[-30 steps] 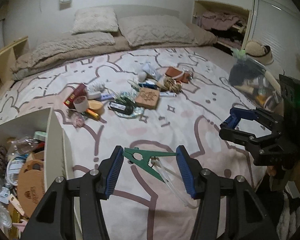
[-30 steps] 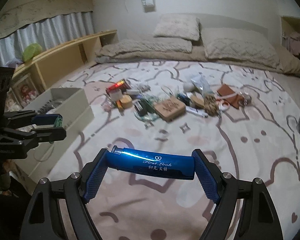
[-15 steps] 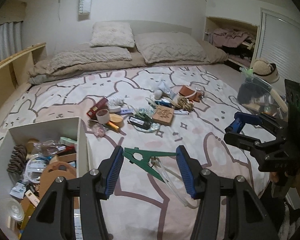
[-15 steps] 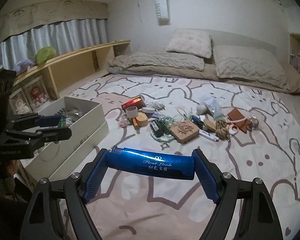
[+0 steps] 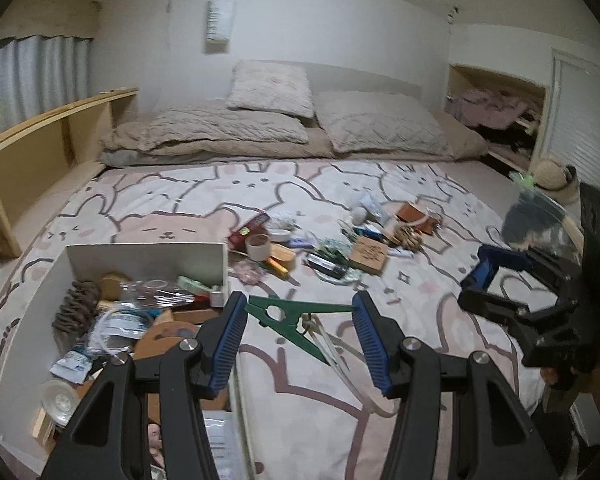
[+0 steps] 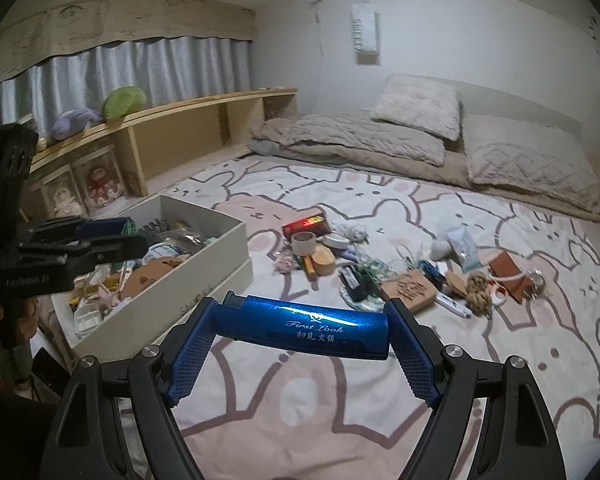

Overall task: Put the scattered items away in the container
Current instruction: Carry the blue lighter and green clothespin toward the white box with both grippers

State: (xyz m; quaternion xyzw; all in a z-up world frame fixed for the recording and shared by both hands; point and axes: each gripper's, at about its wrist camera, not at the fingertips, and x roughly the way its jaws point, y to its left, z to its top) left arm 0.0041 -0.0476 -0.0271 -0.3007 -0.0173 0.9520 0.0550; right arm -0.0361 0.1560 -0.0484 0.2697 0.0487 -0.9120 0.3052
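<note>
I am holding a green clothes peg (image 5: pixel 296 322) clamped in my left gripper (image 5: pixel 300 332), just beside the white box (image 5: pixel 148 254) on the bed (image 6: pixel 340 392) — my right gripper (image 6: pixel 300 332) is gripping a blue lighter (image 6: pixel 300 326) end to end; the remaining clutter (image 6: pixel 380 268) is lying mid-bed.

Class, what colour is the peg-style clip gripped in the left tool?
Green. The clip shows best in the left wrist view, pinched in the left tool.
</note>
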